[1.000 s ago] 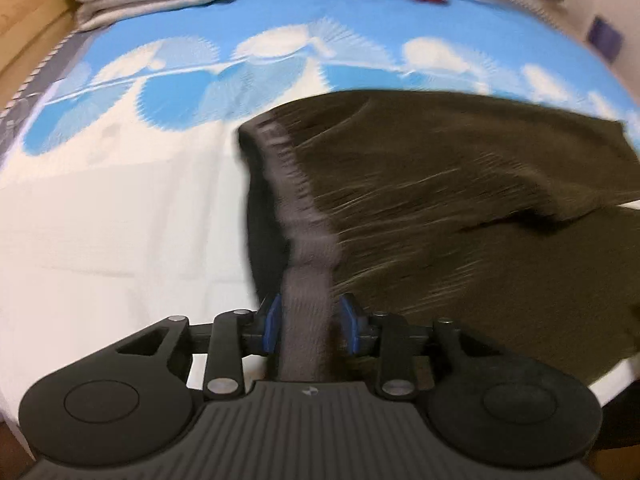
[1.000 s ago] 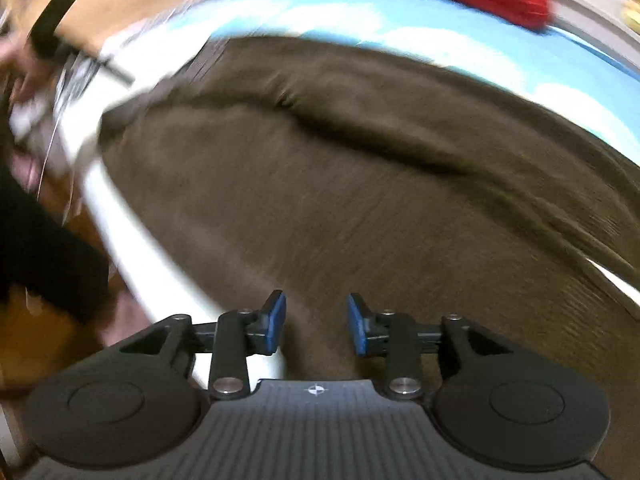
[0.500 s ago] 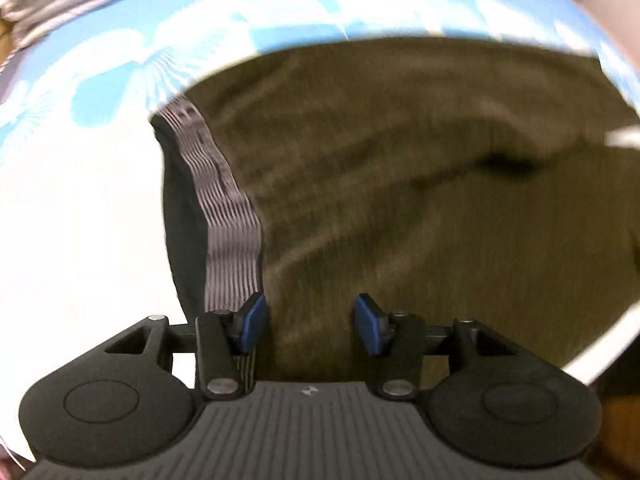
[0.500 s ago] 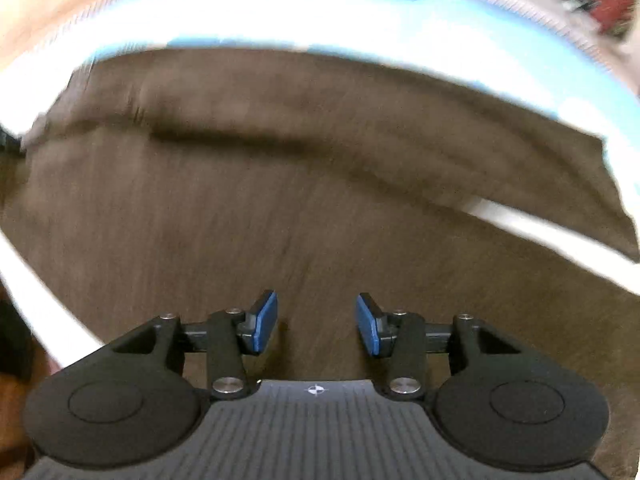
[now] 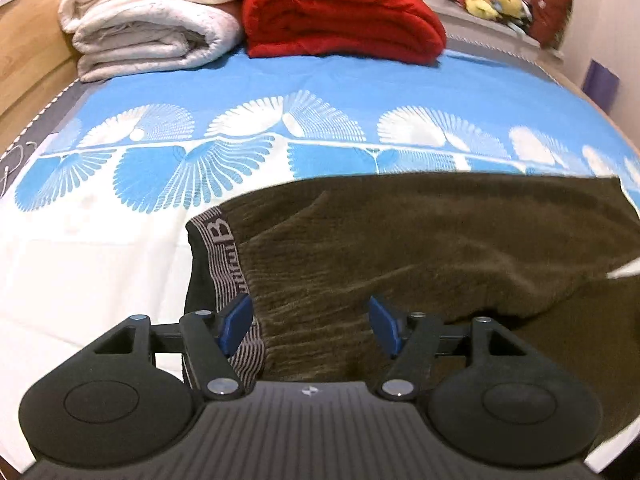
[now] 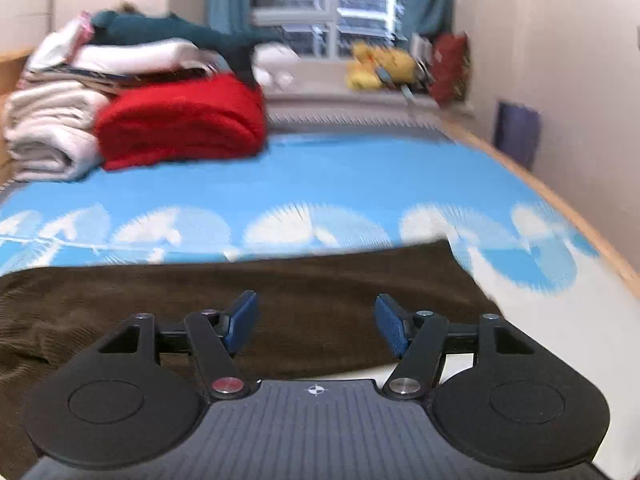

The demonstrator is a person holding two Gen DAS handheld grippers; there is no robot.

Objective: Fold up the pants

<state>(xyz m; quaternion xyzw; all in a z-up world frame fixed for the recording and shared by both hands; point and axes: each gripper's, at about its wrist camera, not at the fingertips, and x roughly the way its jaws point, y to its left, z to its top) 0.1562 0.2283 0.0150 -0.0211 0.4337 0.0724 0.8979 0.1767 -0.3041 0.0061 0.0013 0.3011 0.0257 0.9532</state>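
The brown pants [image 5: 420,248] lie spread flat on the bed [image 5: 80,280], across the near part of the blue-and-white sheet, just below and ahead of both claws. The left gripper [image 5: 312,324] hangs over the waist end, its jaws having just been opening and now standing apart with nothing pinched; the striped grey waistband [image 5: 224,264] runs past its left blue pad (whether it brushes the pad I cannot tell). The right gripper [image 6: 316,324] hovers above the far end of the legs, jaws also just opened and released, brown cloth beneath them but not gripped. The long axis of the pants runs side to side across the bed, waistband toward the left, leg hems [image 6: 460,264] toward the right. A red blanket [image 5: 340,16] and a white blanket [image 5: 152,20] sit folded well beyond.
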